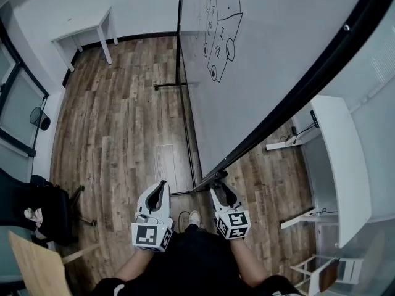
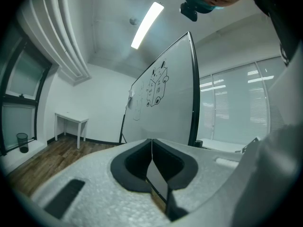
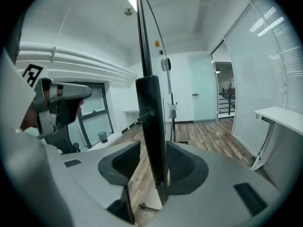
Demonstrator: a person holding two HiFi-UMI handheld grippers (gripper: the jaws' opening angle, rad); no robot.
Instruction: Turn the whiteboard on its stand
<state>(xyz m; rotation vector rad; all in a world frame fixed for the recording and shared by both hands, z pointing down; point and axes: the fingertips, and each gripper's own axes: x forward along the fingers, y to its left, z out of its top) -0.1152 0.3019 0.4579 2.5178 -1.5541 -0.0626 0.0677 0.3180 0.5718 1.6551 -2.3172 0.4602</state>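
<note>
The whiteboard (image 1: 278, 60) is large and white with a black frame (image 1: 296, 97), and it tilts on its black stand (image 1: 179, 54). A line drawing (image 1: 221, 29) sits near its far end. My right gripper (image 1: 220, 184) is at the board's near lower corner. In the right gripper view the frame edge (image 3: 150, 112) stands between the jaws of the right gripper (image 3: 154, 160). It lies against the right jaw, and floor shows in the gap at the left one. My left gripper (image 1: 162, 187) hangs free to the left of the corner. In its own view, the left gripper (image 2: 151, 148) is shut on nothing and the whiteboard (image 2: 161, 103) stands ahead.
A white table (image 1: 83, 29) stands at the far left wall. A long white desk (image 1: 342, 159) runs along the right. A black chair (image 1: 37, 208) and a black bin (image 1: 40, 117) are at the left. The stand's foot (image 1: 170, 86) lies across the wood floor.
</note>
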